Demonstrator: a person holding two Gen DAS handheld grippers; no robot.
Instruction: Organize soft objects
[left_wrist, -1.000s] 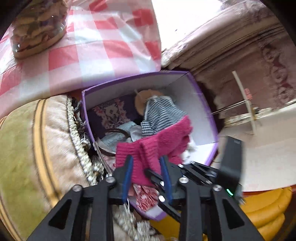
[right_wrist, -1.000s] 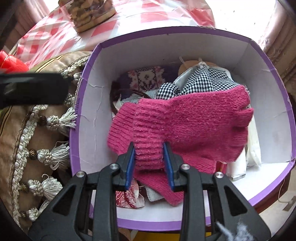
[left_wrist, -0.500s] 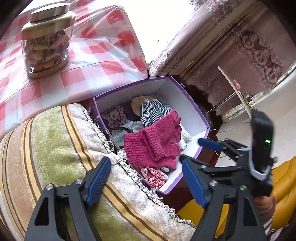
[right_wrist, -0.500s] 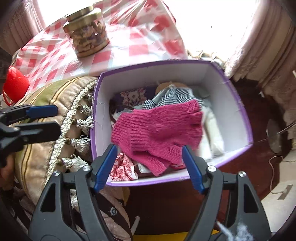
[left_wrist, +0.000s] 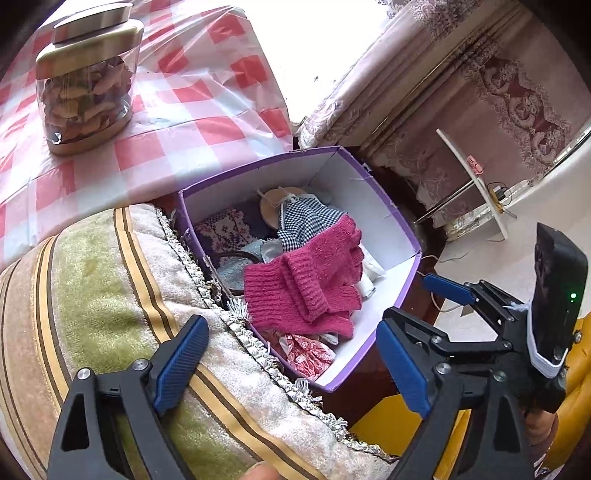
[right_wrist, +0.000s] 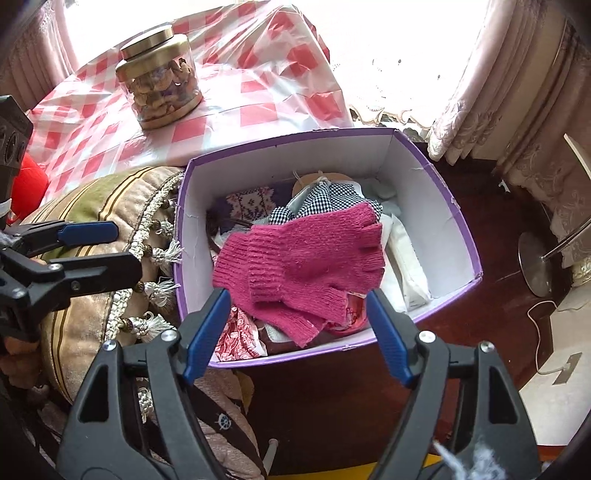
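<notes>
Over on the left, a striped cushion (right_wrist: 92, 206) with tasselled trim presses against the purple box (right_wrist: 458, 221), and the left gripper (left_wrist: 291, 363) hovers above it with jaws spread wide, holding nothing. Behind, a jar (right_wrist: 160, 86) stands on the checked tablecloth (right_wrist: 258, 96). Moving right, the pink gloves (right_wrist: 306, 258) lie on top of the pile inside the box, over a checked cloth (right_wrist: 325, 199) and other fabric. The right gripper (right_wrist: 297, 334) hangs just before the box's near wall, jaws equally wide and empty (nothing between the pads). My guess: the gloves look settled, so both tools should pull clear without snagging the knit or tassels.
</notes>
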